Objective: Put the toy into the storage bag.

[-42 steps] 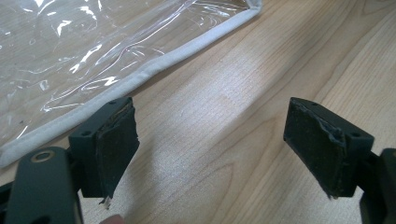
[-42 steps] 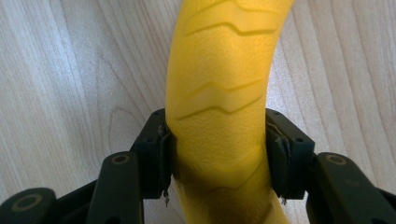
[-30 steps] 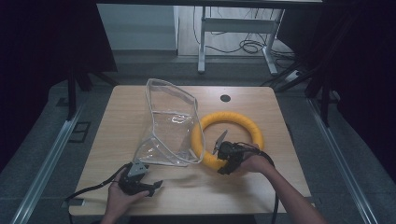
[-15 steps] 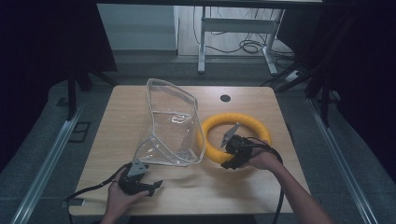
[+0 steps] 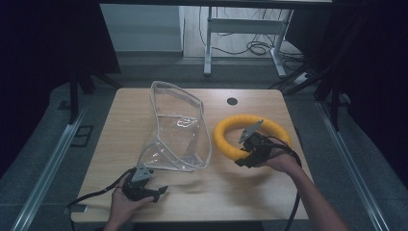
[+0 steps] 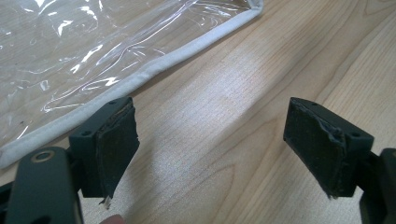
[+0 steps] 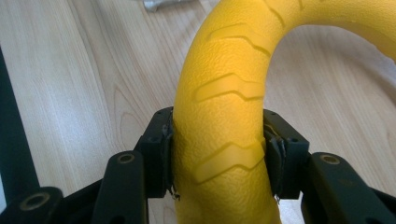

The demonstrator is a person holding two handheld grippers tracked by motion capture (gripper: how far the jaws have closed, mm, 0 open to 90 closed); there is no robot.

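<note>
Right gripper [image 5: 246, 156]: clamped on the near-left arc of the ring [image 5: 226, 137], its jaws just closed onto it; the rest of the ring curves away beyond them.
Ring: yellow, on the table [image 5: 269, 197], just right of the bag [image 5: 178, 130].
Left gripper [image 5: 161, 192]: low at the near edge; its jaws point right, the bag's near corner just behind them; whether they grip anything can't be told.
Bag: clear, white-edged, between the two grippers, mouth standing open at the far end.

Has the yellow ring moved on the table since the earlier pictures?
Yes. The yellow ring, clamped in the right gripper, has shifted rightward, away from the clear plastic bag, which kept its place on the table; a gap now separates them.
</note>
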